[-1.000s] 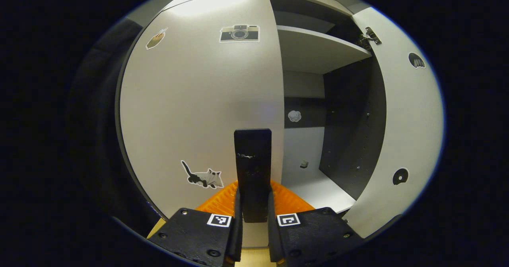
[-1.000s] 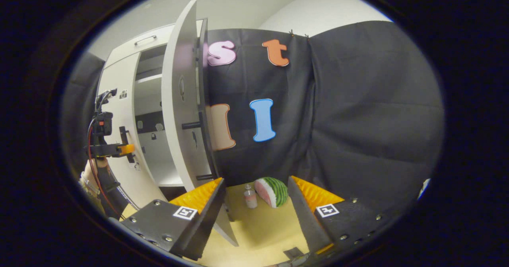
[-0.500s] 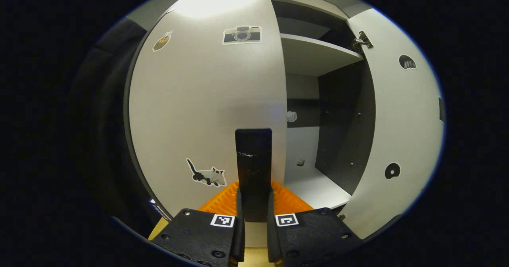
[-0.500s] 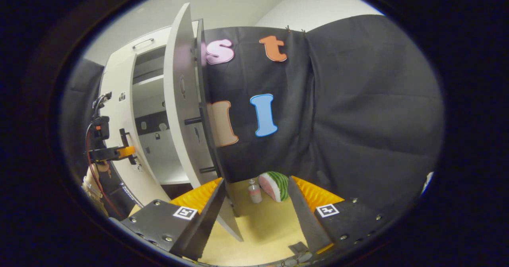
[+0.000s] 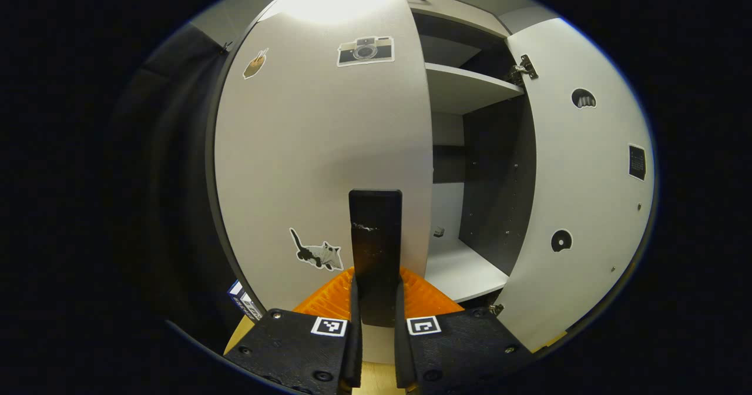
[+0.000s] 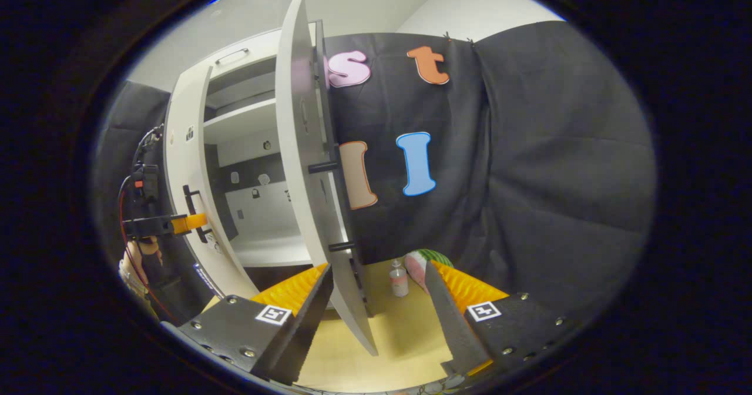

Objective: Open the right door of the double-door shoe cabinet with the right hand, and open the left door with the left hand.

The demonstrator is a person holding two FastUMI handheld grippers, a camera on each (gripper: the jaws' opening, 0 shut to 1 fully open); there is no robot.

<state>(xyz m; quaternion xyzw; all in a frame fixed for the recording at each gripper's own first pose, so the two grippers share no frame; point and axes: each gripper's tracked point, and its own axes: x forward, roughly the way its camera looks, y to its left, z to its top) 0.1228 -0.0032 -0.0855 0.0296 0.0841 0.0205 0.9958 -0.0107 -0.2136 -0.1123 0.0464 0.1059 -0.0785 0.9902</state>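
Left gripper (image 5: pixel 376 301) clamped on left door's handle (image 5: pixel 375 248), a vertical bar dead ahead; left door (image 5: pixel 323 160) partly ajar. Right gripper (image 6: pixel 376 301) spread wide, holding nothing; right door (image 6: pixel 299 148) open, edge-on just left of its fingers. Left pull remains.

The left gripper view sits very near the left door (image 5: pixel 323 148), facing it head-on from low down, with the door's black handle (image 5: pixel 376 248) rising between the jaws and the open shelves (image 5: pixel 470 86) to its right. The right gripper view stands farther back on the right, looking past the edge of the right door (image 6: pixel 299 148) toward the booth's wall and the floor (image 6: pixel 388 336). Both views share the cabinet's interior; the small left gripper (image 6: pixel 176 223), probably at that handle, appears far left.
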